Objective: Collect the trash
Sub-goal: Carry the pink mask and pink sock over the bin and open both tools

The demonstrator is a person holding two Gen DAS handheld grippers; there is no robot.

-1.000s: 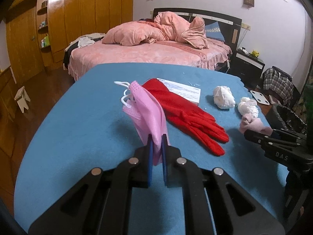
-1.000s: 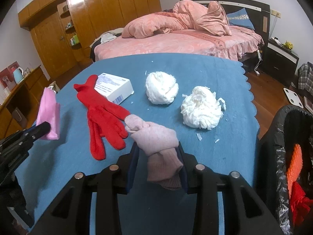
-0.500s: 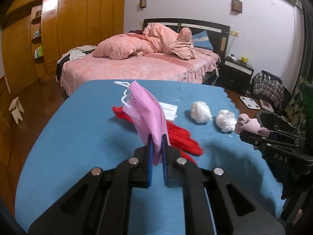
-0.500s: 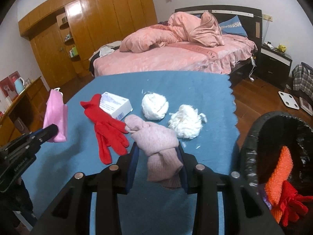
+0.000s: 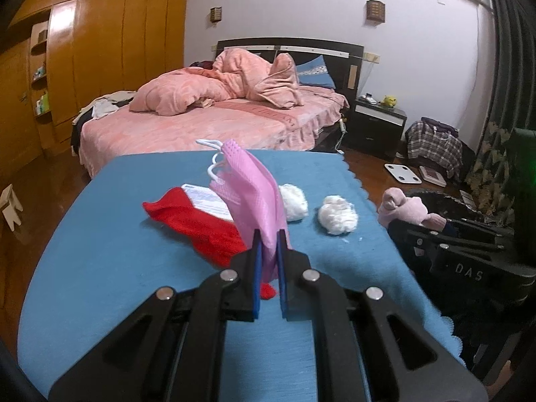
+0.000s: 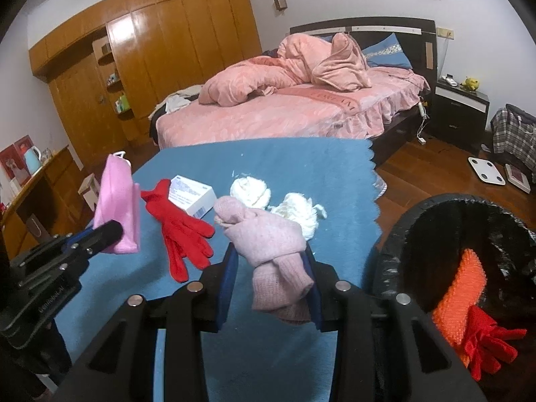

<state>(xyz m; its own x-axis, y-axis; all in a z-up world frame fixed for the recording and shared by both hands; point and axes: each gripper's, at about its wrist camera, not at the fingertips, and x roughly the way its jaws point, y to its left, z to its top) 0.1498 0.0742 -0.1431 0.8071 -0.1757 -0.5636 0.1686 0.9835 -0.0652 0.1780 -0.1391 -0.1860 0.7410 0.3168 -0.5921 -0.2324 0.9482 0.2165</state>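
Observation:
My left gripper (image 5: 268, 248) is shut on a pink face mask (image 5: 249, 194) and holds it above the blue table (image 5: 110, 268). It also shows in the right wrist view (image 6: 115, 231), with the mask (image 6: 117, 204). My right gripper (image 6: 271, 268) is shut on a pale pink rolled sock (image 6: 271, 244), near the black-lined trash bin (image 6: 412, 224). The sock also shows in the left wrist view (image 5: 405, 209). A red glove (image 6: 177, 224), a white box (image 6: 192, 196) and two white tissue wads (image 6: 249, 189) (image 6: 301, 212) lie on the table.
The bin holds an orange cloth (image 6: 462, 278) and a red glove (image 6: 485, 341). A pink bed (image 5: 207, 120) stands beyond the table, a dark nightstand (image 5: 378, 124) to its right. A white scale (image 6: 485, 171) lies on the wooden floor.
Both grippers have risen and pulled back from the table with their loads. The right gripper has shifted toward the bin, which shows larger now.

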